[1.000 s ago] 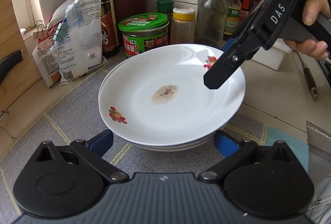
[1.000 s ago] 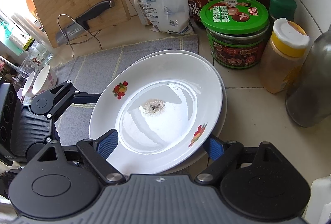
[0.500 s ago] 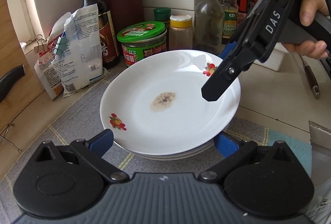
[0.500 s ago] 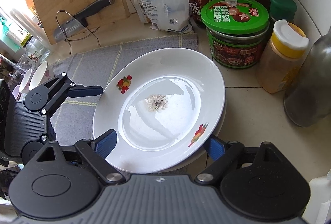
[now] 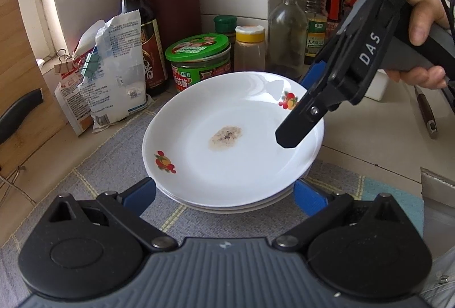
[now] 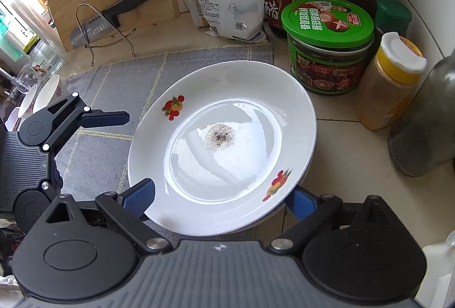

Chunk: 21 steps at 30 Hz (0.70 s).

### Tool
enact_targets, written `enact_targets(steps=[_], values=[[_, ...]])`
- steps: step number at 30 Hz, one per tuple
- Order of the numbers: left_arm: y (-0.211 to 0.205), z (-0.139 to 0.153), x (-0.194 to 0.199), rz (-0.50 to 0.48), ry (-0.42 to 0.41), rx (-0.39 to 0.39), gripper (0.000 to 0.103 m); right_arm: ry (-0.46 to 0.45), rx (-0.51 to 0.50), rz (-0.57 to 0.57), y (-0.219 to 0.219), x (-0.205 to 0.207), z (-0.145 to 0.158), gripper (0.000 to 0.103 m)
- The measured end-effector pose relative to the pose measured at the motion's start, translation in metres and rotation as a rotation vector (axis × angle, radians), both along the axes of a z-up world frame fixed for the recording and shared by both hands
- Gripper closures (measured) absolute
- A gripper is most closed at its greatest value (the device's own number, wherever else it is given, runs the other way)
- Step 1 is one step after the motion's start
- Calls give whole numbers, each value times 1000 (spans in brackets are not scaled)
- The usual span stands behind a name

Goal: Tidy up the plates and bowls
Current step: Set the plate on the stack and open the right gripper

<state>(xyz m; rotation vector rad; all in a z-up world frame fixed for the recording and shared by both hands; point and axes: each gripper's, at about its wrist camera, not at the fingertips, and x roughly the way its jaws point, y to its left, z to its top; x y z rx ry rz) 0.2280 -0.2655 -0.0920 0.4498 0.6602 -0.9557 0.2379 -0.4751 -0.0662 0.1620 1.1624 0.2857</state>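
A stack of white plates (image 5: 233, 160) with fruit motifs rests on a grey mat (image 5: 93, 174); the top plate (image 6: 221, 148) carries a brown food smear. My left gripper (image 5: 224, 197) stands open at the stack's near edge, its pads wide of the rim. One of its fingers (image 6: 105, 118) shows in the right wrist view, apart from the plate. My right gripper (image 6: 220, 198) is opening, its pads off the top plate, whose near rim lies between them. From the left wrist view, that gripper (image 5: 298, 108) straddles the stack's right rim. White bowls (image 6: 48, 94) sit far left.
Behind the stack stand a green-lidded jar (image 6: 327, 46), a yellow-capped spice jar (image 6: 389, 80), a glass bottle (image 5: 287, 37), a dark sauce bottle (image 5: 139, 32) and clipped bags (image 5: 111, 74). A cutting board with a knife (image 6: 113, 14) leans at the back left. A hand (image 5: 426, 32) holds the right gripper.
The right gripper's jaws have spread wider. The top plate, earlier offset toward it, now lies squarely on the stack. The left gripper stays where it was.
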Motion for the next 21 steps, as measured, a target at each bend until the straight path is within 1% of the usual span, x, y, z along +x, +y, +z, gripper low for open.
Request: enact_targets(steps=[5, 8, 11, 14, 17, 21], values=[[7, 9, -4, 22, -14, -33, 1, -1, -33, -9, 2, -5, -3, 3], [11, 13, -7, 41, -31, -41, 1, -23, -50, -6, 3, -11, 0, 3], [16, 15, -9, 63, -35, -49, 1, -105, -46, 0, 4, -17, 13, 0], [21, 17, -11, 90, -37, -51, 1, -188, -89, 15, 9, -22, 24, 0], [26, 18, -12, 131, -38, -50, 1, -238, -105, 40, 16, -26, 28, 0], [34, 18, -14, 188, -38, -52, 1, -305, -150, 59, 27, -33, 29, 0]])
